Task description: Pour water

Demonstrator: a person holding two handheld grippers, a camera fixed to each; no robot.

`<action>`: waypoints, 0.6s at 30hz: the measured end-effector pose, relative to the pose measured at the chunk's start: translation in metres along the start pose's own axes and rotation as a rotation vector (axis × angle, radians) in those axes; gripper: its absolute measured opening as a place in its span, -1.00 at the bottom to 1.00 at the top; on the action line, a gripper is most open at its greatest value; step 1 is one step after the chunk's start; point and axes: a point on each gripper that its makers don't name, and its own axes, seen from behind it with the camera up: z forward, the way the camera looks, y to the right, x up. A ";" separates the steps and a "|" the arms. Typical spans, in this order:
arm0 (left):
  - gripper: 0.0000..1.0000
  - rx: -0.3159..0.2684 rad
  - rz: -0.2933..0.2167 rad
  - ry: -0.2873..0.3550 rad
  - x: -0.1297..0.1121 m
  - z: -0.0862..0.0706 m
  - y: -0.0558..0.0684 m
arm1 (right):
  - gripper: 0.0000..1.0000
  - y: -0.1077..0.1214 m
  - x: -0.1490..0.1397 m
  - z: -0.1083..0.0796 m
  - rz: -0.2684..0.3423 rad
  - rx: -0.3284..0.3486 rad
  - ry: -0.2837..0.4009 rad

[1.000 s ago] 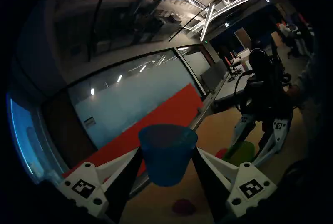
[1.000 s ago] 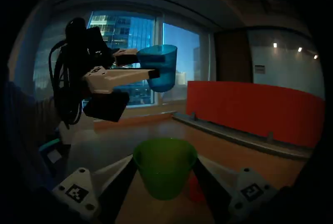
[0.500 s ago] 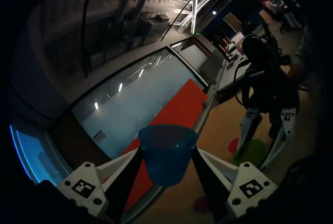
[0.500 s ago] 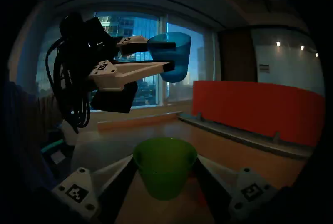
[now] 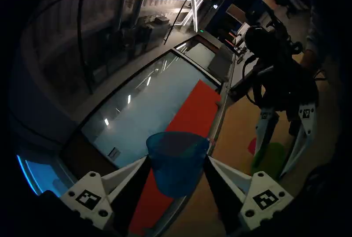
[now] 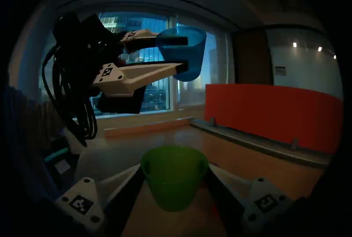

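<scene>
My left gripper (image 5: 177, 160) is shut on a translucent blue cup (image 5: 177, 173), held upright between its white fingers. In the right gripper view that same left gripper (image 6: 182, 54) hangs high at the upper left, and the blue cup (image 6: 181, 58) is raised above and a little behind the green cup. My right gripper (image 6: 174, 173) is shut on a green cup (image 6: 174, 184), low over the wooden table (image 6: 246, 157). In the left gripper view the right gripper (image 5: 272, 164) stands far right with the green cup (image 5: 269, 160) between its fingers. Any water inside the cups is hidden.
A long red partition panel (image 6: 273, 113) runs along the table's far right side. Windows (image 6: 132, 61) fill the back wall. A small red object (image 5: 251, 146) lies on the table by the green cup. Black cables (image 6: 70, 87) hang from the left gripper, beside a sleeve (image 6: 22, 131).
The left gripper has risen and swung right with the blue cup, which now sits higher above the green cup. The right gripper and green cup have stayed almost still.
</scene>
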 end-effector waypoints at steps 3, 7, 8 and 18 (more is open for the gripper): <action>0.65 0.004 0.022 0.002 0.002 0.002 -0.001 | 0.82 0.001 0.000 0.001 0.000 0.001 0.000; 0.65 0.008 0.053 0.002 0.003 0.004 0.000 | 0.82 0.001 -0.001 0.001 0.001 0.000 0.000; 0.65 0.008 0.060 0.002 0.003 0.004 0.000 | 0.82 0.002 -0.001 0.001 0.001 0.000 0.000; 0.65 0.012 0.114 0.005 0.005 0.007 0.003 | 0.82 0.003 -0.002 0.000 -0.002 0.000 -0.003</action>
